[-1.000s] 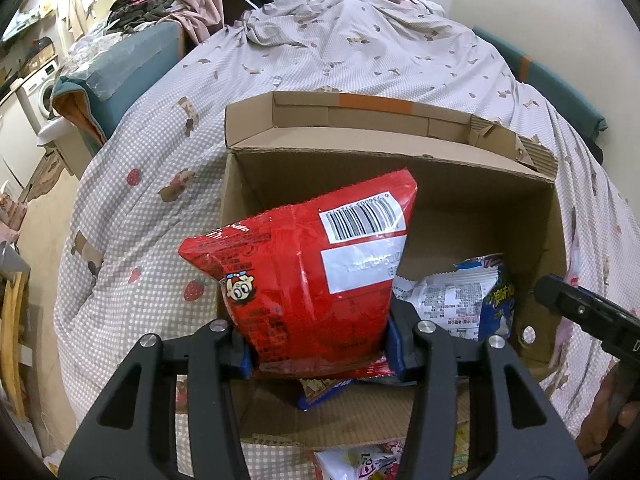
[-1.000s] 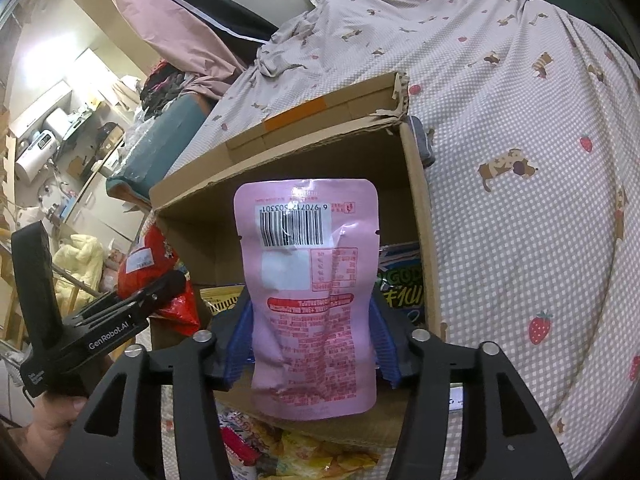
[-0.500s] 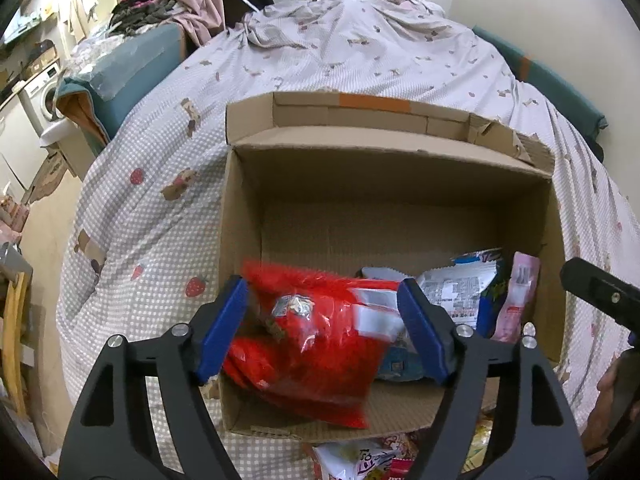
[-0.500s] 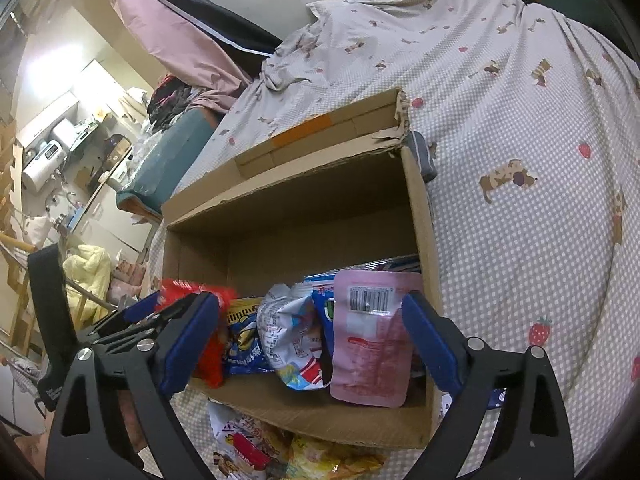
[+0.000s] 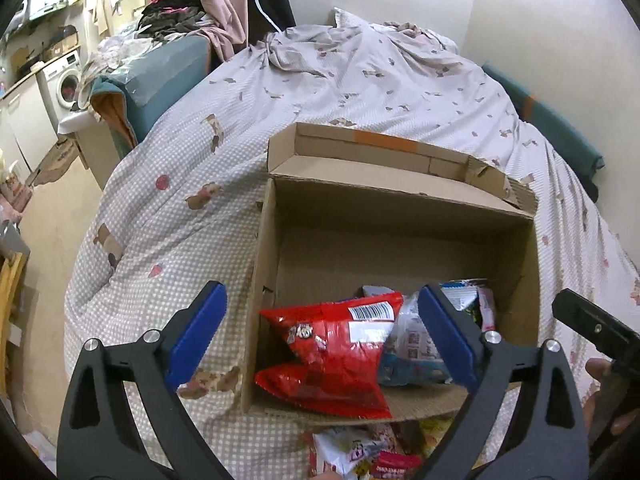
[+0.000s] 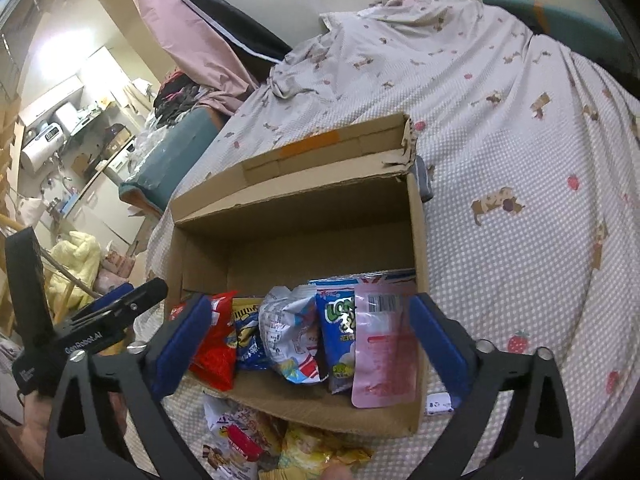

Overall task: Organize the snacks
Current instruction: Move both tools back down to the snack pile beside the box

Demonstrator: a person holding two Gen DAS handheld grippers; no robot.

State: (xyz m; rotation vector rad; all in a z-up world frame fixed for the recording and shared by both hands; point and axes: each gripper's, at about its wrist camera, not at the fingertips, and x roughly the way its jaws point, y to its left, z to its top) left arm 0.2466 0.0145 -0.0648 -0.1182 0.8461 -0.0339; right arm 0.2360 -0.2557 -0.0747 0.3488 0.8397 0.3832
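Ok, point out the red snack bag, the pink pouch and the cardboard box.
red snack bag (image 5: 332, 356), left wrist view, on the middle of its red back.
pink pouch (image 6: 382, 350), right wrist view, on its pink printed face.
cardboard box (image 6: 320, 248), right wrist view, on its bare inner back wall.

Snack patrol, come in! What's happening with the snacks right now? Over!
Both grippers, left and right, just opened, fingers empty. Red bag and pink pouch lie inside the cardboard box. More snacks wait in front. Nothing in the way.
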